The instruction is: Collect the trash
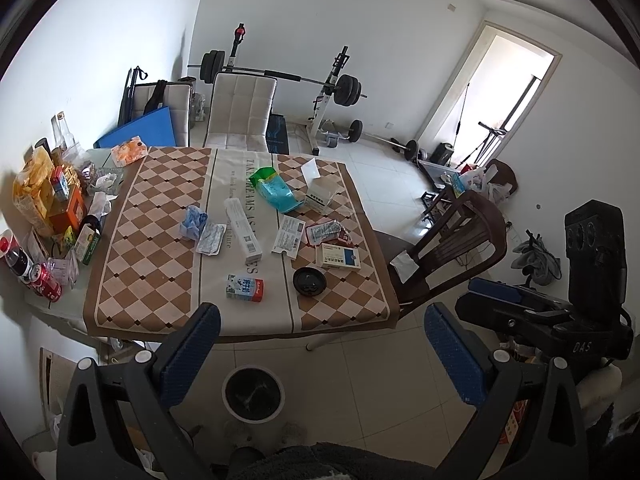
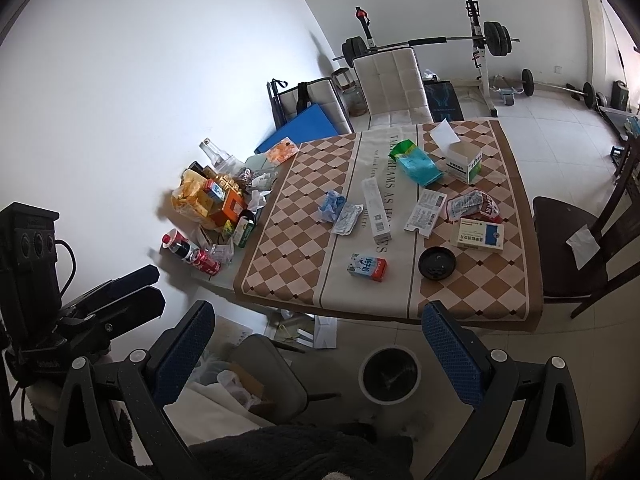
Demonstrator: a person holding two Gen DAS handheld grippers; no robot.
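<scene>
We hold both hand-held grippers, left (image 1: 322, 336) and right (image 2: 318, 334), released and empty; round white-rimmed black trash bin (image 1: 253, 394) just below, checkered-cloth tabletop (image 1: 160, 216) litter ahead.

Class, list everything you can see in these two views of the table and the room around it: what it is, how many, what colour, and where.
Tablecloth: one, brown and cream checks, on the table.
Milk carton: one, blue, white and red, lying near the front edge.
Black lid: one, right of the carton.
Medicine box: one, white and blue, behind the lid.
Long white box: one, table centre.
Blue glove: one, crumpled, left of centre.
Teal bag: one, far centre.
Cola can: one, red, left edge.
Bin: one, white rim, on the floor.
Wooden chair: one, dark brown, right.
Barbell rack: one, back wall.
Left gripper: fingers open, empty.
Right gripper: fingers open, empty.
</scene>
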